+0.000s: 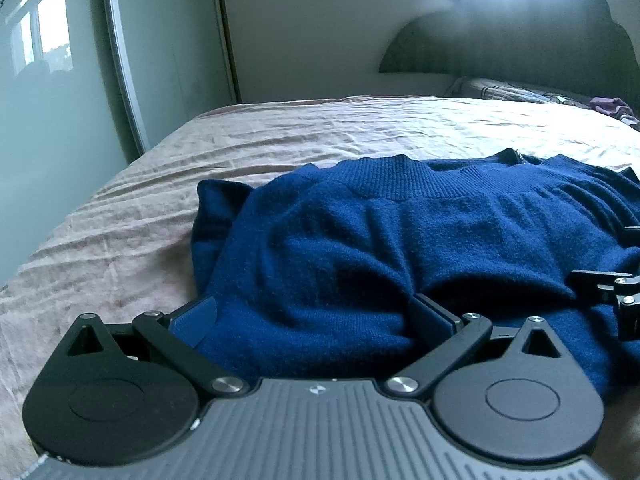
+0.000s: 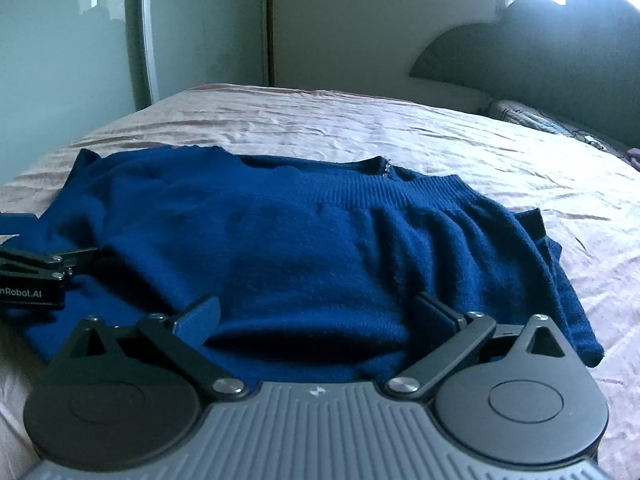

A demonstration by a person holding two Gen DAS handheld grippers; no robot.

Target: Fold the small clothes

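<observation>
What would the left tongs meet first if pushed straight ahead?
The blue sweater: its cloth already lies between the open left tongs, its ribbed band further ahead. Depth is uncertain.

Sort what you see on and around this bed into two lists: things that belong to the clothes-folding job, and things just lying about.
Belongs to the job:
blue knitted sweater, spread on the bed
left gripper, open over the near edge
right gripper, open over the near edge
pink bedsheet, the folding surface

Just lying about:
patterned pillow
purple cloth
headboard
wardrobe door
</observation>
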